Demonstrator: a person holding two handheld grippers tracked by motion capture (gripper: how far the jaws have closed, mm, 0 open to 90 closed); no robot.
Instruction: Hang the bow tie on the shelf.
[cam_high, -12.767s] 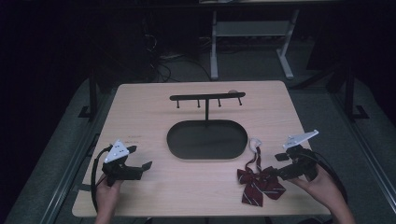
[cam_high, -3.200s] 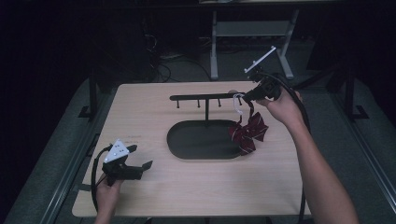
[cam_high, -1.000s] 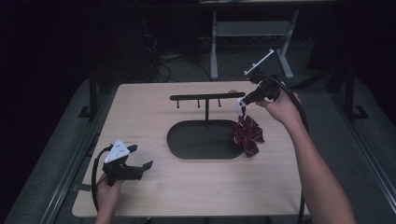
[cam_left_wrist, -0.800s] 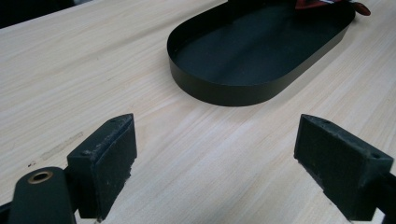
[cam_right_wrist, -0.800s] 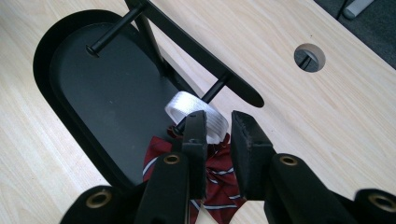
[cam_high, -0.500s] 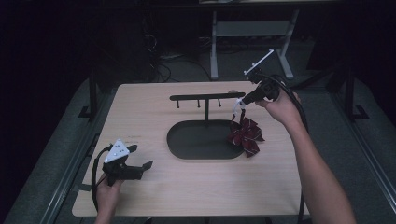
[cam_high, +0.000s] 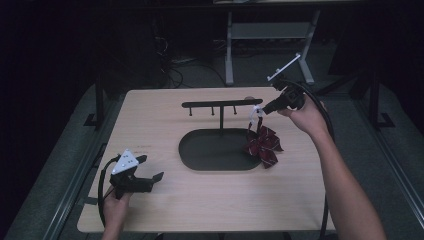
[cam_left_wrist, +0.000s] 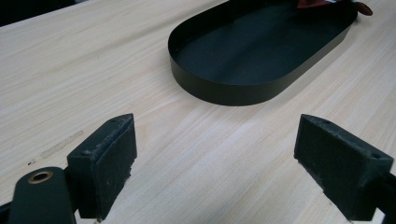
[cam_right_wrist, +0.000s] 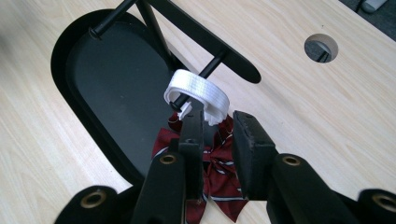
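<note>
A dark red striped bow tie (cam_high: 262, 145) (cam_right_wrist: 210, 172) hangs at the right end of the black oval tray (cam_high: 200, 150) (cam_left_wrist: 224, 88). Its white strap (cam_high: 256, 112) (cam_right_wrist: 198, 91) is looped over the rightmost peg (cam_right_wrist: 210, 70) of the black T-shaped rack (cam_high: 222, 104). My right gripper (cam_high: 262, 111) (cam_right_wrist: 218, 123) sits just below that peg. Its jaws have just been opening and stand narrowly apart, with the strap's lower end at their tips but not pinched. My left gripper (cam_high: 150, 167) (cam_left_wrist: 215, 154) rests wide open on the table's front left, nothing between its jaws.
A round cable hole (cam_right_wrist: 321, 47) lies in the wooden table (cam_high: 165, 115) behind the rack's right end. A white metal stand (cam_high: 270, 35) and cables sit on the floor beyond the far edge. The right forearm (cam_high: 345, 190) crosses the table's right side.
Since the oldest frame the bow tie went from the table's front right up to the rack with my right gripper. Over the last second little moved; the left gripper stayed still.
</note>
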